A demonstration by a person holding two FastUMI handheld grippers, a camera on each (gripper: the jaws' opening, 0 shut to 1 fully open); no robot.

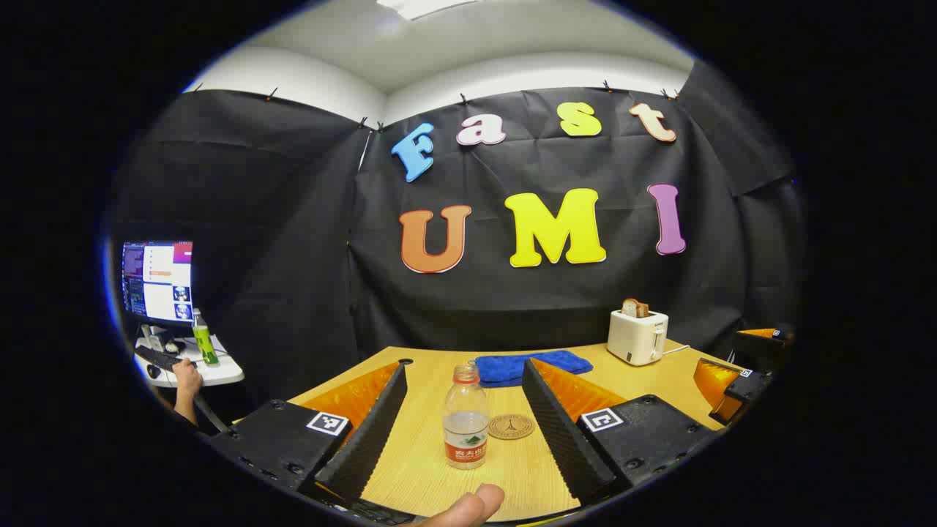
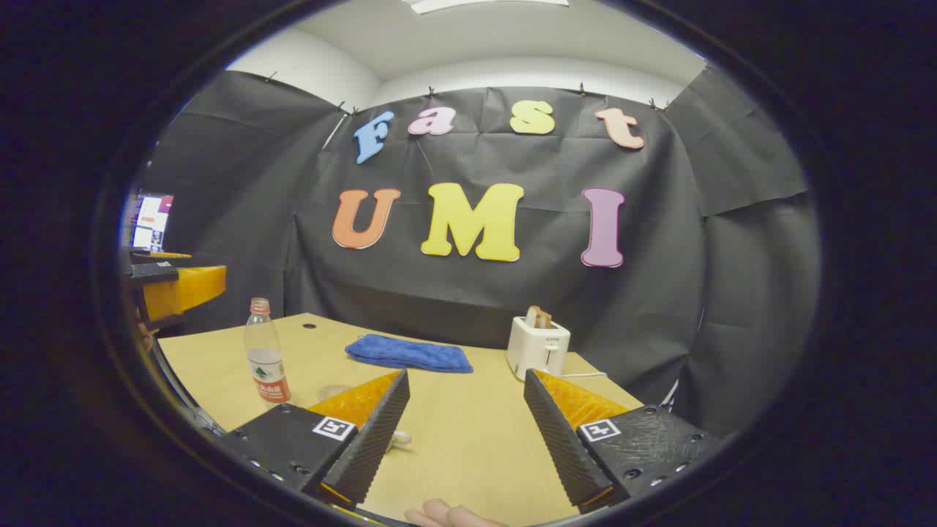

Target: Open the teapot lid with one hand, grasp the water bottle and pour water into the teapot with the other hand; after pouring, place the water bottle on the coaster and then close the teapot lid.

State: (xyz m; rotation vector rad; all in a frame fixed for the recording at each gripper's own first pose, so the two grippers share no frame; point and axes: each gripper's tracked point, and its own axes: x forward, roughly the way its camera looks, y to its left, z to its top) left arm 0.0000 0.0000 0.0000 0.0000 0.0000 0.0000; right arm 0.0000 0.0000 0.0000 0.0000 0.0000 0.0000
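Left gripper [image 1: 465, 432]: fingers spread wide and holding nothing, with the water bottle [image 1: 466, 424] standing upright on the desk [image 1: 410, 468] between them, touching neither. Just beyond and to the right of the bottle, still inside the gap, lies the round coaster [image 1: 511, 427]; farther off lies a blue cloth [image 1: 531, 366], and beyond the right finger stands a toaster [image 1: 637, 335] with bread in its slot. Right gripper [image 2: 465, 432]: fingers likewise wide apart and empty over bare desk. A small pale, partly hidden object sits beside the left finger's inner edge; whether it belongs to the teapot cannot be told. The bottle stands farther away, outside the left finger, and the cloth and toaster lie ahead. The task appears to be at its opening stage: nothing is grasped, and the bottle's cap looks in place. The next move likely calls for the left fingers to advance around the bottle's body and close, while the right gripper seeks the teapot lid.
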